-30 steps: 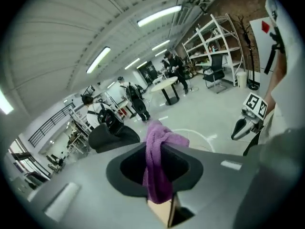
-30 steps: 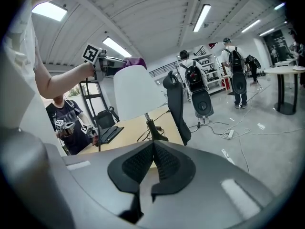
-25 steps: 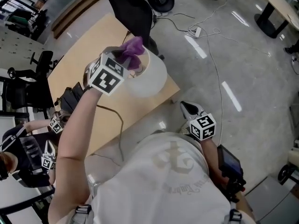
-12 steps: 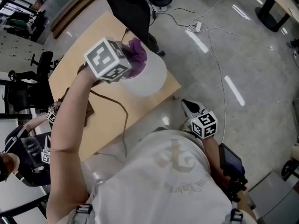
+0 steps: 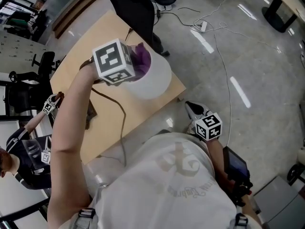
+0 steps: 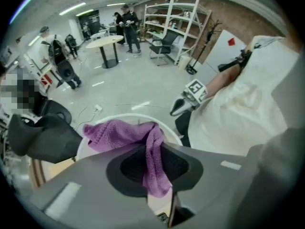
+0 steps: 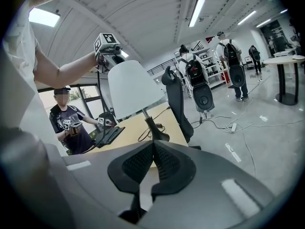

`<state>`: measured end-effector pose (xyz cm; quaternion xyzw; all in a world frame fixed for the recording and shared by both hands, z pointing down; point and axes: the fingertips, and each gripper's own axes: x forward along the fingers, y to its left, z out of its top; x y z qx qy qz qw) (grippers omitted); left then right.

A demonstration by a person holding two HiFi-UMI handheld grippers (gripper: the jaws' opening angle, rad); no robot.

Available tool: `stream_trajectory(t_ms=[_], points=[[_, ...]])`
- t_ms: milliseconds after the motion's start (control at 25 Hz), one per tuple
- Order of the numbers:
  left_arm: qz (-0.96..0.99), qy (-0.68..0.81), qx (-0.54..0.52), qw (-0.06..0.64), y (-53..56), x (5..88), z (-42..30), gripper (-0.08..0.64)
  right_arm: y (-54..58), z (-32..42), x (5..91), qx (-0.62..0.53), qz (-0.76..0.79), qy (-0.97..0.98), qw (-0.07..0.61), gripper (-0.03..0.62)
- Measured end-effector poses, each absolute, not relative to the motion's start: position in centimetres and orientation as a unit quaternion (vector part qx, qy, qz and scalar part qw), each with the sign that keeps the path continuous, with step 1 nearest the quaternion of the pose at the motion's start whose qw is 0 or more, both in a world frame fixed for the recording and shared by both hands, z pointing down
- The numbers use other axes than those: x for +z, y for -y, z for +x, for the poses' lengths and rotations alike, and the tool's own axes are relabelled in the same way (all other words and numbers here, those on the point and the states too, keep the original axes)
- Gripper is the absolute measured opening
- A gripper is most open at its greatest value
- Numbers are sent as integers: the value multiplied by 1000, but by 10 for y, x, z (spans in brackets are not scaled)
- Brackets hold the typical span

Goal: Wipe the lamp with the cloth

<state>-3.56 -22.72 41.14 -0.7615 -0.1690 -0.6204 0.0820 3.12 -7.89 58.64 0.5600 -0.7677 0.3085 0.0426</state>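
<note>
The lamp's white shade stands on the wooden table; the right gripper view shows the shade on a dark stem and base. My left gripper points steeply down over the shade's top and is shut on the purple cloth. In the left gripper view the cloth runs between the jaws and lies across the shade's white rim. My right gripper hangs low beside my body, away from the lamp. It is shut with nothing in it.
A black office chair stands at the table's far side, close to the lamp. A dark cable crosses the tabletop. Another person with grippers works at the table's left end. Cables and a power strip lie on the floor.
My left gripper has tipped over to point down and shifted a little across the shade's top, carrying the cloth with it. The right gripper has kept still.
</note>
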Motion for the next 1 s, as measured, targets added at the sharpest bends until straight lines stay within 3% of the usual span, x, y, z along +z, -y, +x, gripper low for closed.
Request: stream_trajectory(t_ms=[80,240,480,680,880,1000], points=[[-769,202,-601,81,218,405,-36,67,80,30,587,311,559,768,43,12],[-808,102,-568,120,251,396,-18,69,80,29,588,316,557,767,45,12],[-733,6,-643,223,281,386,-44,69,84,25,585,319,553,768,49,12],[-708,75,-678,180,262,389,-65,68,84,24,585,312,552,771,50,12],[-774,150,-605,112,231,389,-37,69,76,26,588,313,556,769,50,12],[-796,106,-582,128,250,379,-29,69,81,26,585,308,558,769,50,12]])
